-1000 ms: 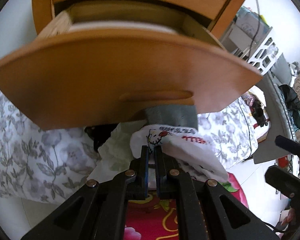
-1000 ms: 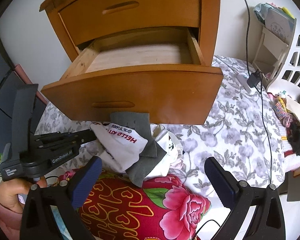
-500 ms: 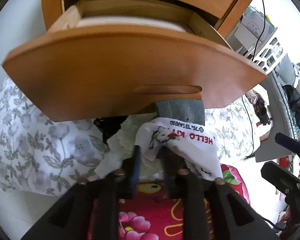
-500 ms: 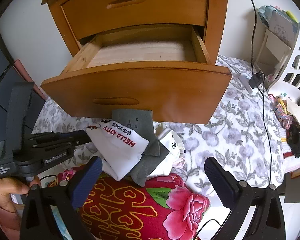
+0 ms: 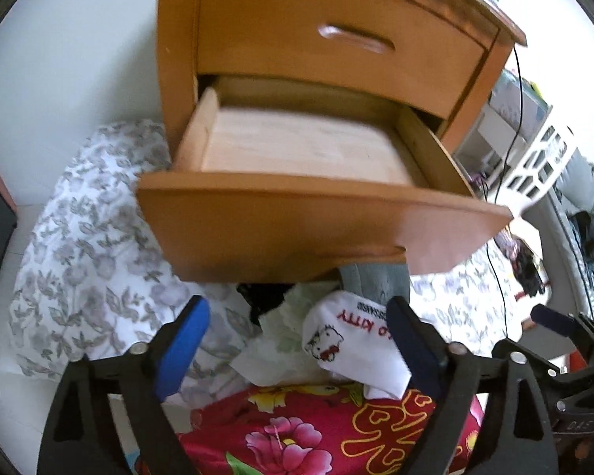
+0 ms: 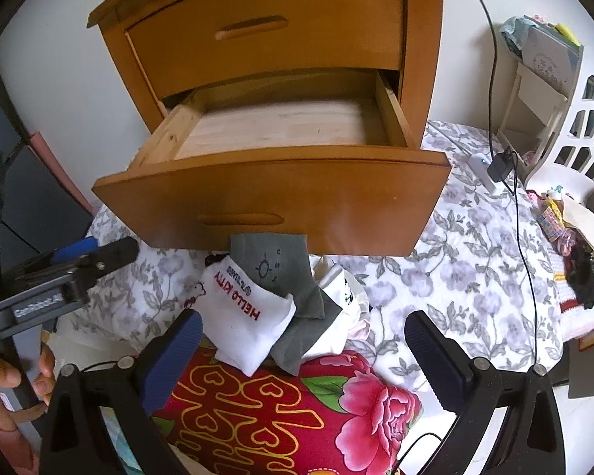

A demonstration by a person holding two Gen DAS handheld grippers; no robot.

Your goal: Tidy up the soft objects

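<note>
A second ago our left gripper [image 5: 297, 340] pinched the white sock [image 5: 352, 348]; now its jaws are opening, sock released at 6 o'clock beneath the empty drawer [image 6: 273, 134]. Right gripper [image 6: 303, 340] spread, idle.

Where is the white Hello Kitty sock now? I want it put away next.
In both views the white Hello Kitty sock lies on the pile below the open drawer, atop the grey sock.

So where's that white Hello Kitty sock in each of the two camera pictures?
Left wrist view: white sock lower centre-right, by the right-hand finger.
Right wrist view: the sock lower centre-left, lying on a grey sock.
Shared landmark: the open wooden drawer just above it in both.
</note>
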